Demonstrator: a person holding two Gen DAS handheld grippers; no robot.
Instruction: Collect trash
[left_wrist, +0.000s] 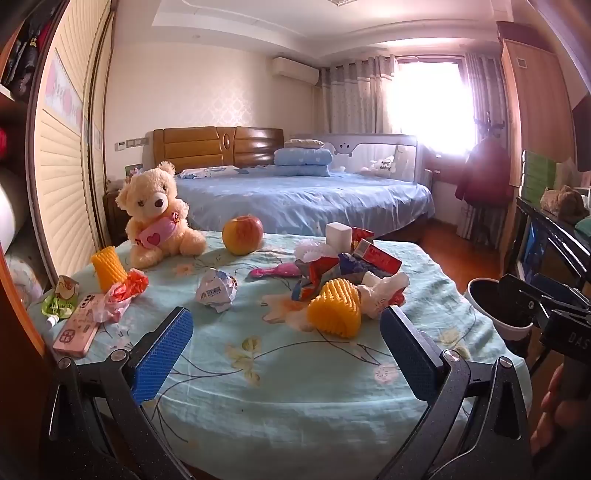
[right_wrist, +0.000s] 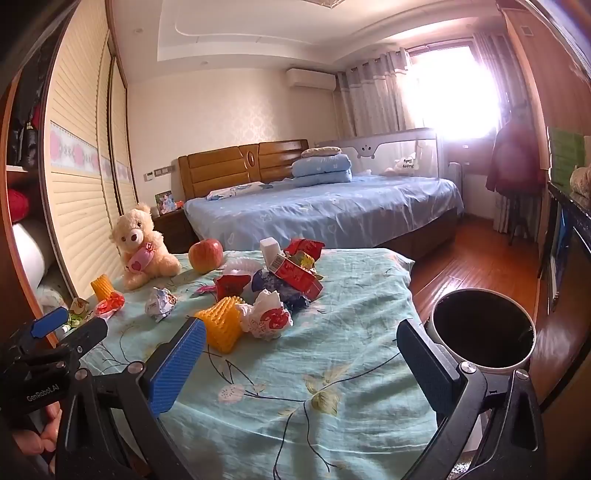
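I hold a gripper in each hand above the near edge of a table covered with a pale green floral cloth (left_wrist: 295, 387), both tilted slightly down toward it. My left gripper (left_wrist: 286, 343) has its blue pads spread wide with nothing between them, and my right gripper (right_wrist: 301, 354) is just as wide and just as empty. Trash lies scattered across the cloth, seemingly laid out so each piece can be picked on its own: a yellow foam net (left_wrist: 335, 313) sits just beyond my left gripper, toward its right pad, and in the right view the same net (right_wrist: 221, 325) lies just past the right gripper's left pad. Touching it is a crumpled white and red wrapper (right_wrist: 267, 319), and behind that a heap of red cartons and wrappers (right_wrist: 295, 271). A crumpled paper ball (left_wrist: 216, 290) lies apart, further left, with a second foam net (left_wrist: 108, 267) and an orange wrapper (left_wrist: 127, 290) near the table's left edge. A teddy bear (left_wrist: 157, 214), an apple (left_wrist: 242, 234) and a phone (left_wrist: 75, 326) share the table; I judge these are not trash and should stay. A bin (right_wrist: 484, 326) with a dark inside stands beside the table's right edge, just beyond my right gripper's right pad, probably placed there so each piece has a short trip. Nothing is collected yet, and the nearest foam net looks like the easiest first pick
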